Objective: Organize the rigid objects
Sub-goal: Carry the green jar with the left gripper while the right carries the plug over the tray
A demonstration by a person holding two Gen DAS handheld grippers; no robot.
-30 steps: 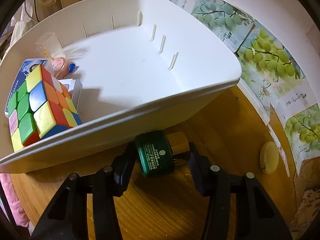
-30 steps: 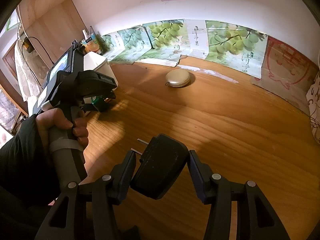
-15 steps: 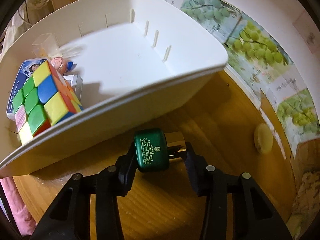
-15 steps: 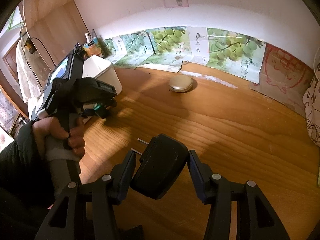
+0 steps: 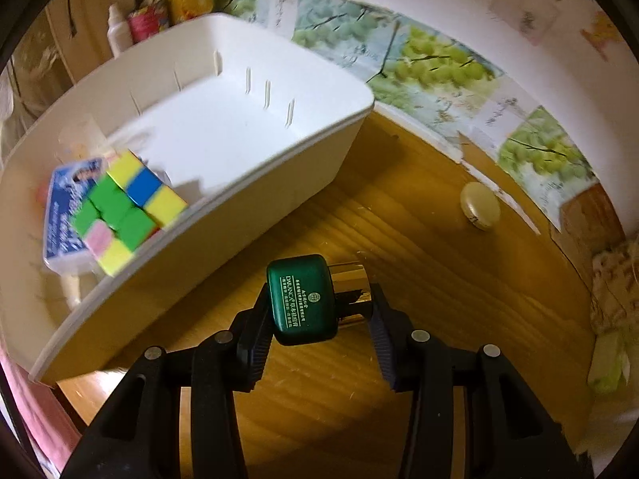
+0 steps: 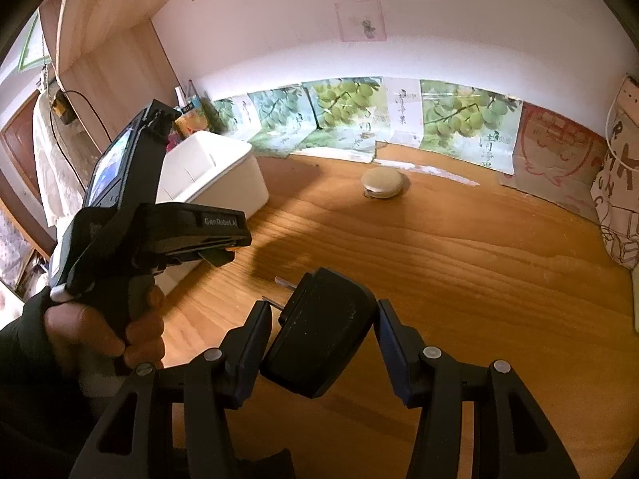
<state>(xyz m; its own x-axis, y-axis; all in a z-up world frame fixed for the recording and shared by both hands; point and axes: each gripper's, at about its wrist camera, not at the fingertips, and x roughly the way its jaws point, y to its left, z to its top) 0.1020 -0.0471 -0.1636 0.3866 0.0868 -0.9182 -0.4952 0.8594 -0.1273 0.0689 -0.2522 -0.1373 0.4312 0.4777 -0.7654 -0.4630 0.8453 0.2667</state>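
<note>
black claw [image 5: 319, 319], silver screws, dark sleeve [image 6: 24, 359]

We find a lived-in home room: a wooden table [image 6: 459, 247] against a white wall [image 6: 279, 36] lined with grape-print cardboard [image 6: 463, 115], a child's drawing [image 6: 361, 20] taped above, toiletry bottles [image 5: 120, 32] in the corner.

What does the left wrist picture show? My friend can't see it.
The left gripper holds a small green bottle with a gold cap above a wooden table. Beside it, a white plastic bin holds a colourful puzzle cube.
</note>
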